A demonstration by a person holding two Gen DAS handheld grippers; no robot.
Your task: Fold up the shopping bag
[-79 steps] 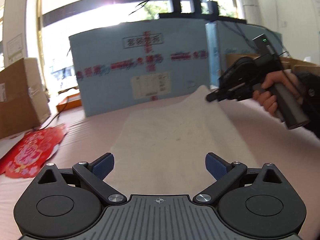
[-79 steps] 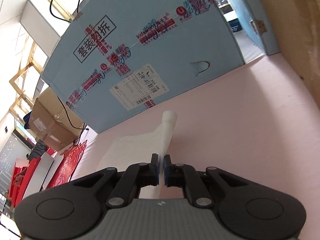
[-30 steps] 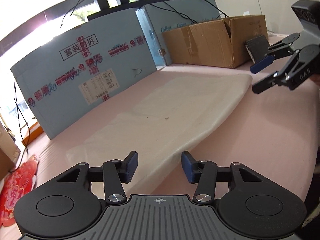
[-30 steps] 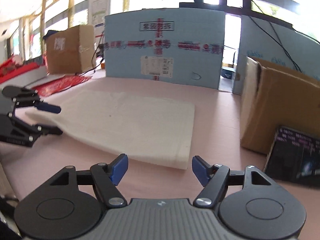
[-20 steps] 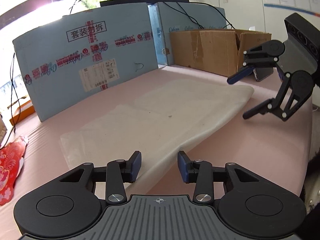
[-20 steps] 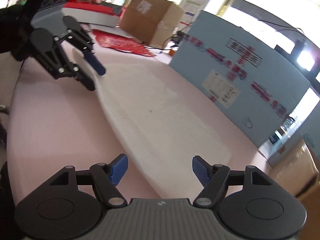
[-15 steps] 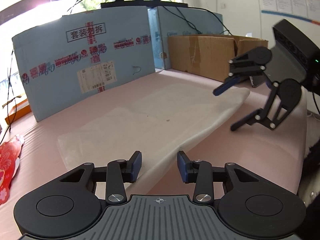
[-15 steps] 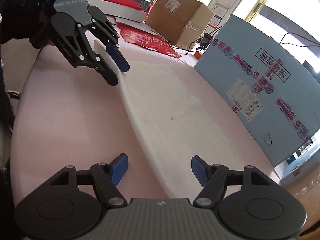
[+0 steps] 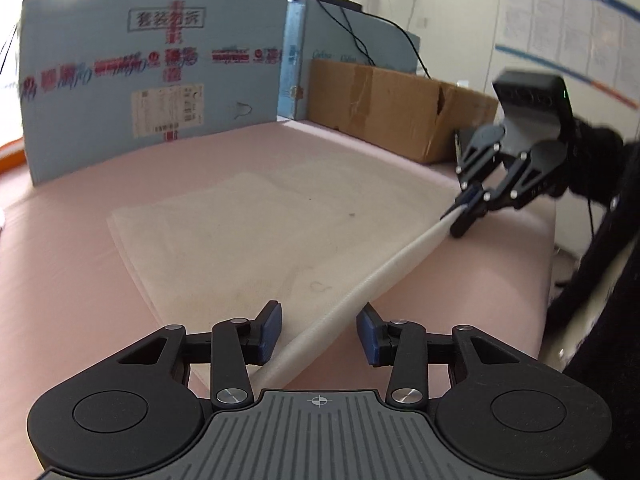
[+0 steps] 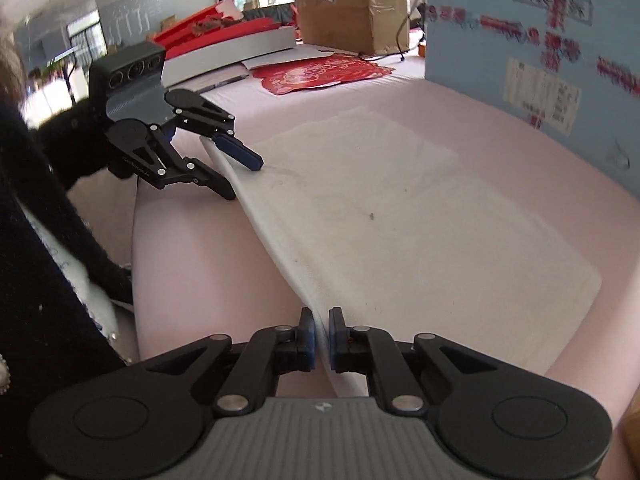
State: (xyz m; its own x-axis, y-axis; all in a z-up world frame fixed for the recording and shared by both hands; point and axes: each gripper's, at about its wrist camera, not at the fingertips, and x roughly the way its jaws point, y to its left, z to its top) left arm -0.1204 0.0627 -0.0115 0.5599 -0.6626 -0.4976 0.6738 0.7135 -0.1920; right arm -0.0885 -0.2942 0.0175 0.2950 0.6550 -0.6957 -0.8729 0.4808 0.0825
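Observation:
A white shopping bag [image 9: 256, 236] lies flat on the pink table [image 9: 460, 288], folded, with its near edge facing me. My left gripper [image 9: 318, 334] is open, its blue pads on either side of the bag's near edge at one end. My right gripper [image 10: 321, 334] is shut on the same edge at the other end; the bag [image 10: 400, 224] spreads away from it. In the left wrist view the right gripper [image 9: 464, 210] pinches the far end of the edge. In the right wrist view the left gripper [image 10: 236, 172] straddles the edge, open.
A large blue carton [image 9: 152, 76] stands along the table's back. A brown cardboard box [image 9: 392, 108] sits at the back right. Red paper decorations [image 10: 320, 72] and another brown box [image 10: 352, 4] lie beyond the bag's left end. The table's front edge is close to me.
Both grippers came down to the bag's near edge. The right gripper went from open to shut on that edge. The left gripper stays open around its end.

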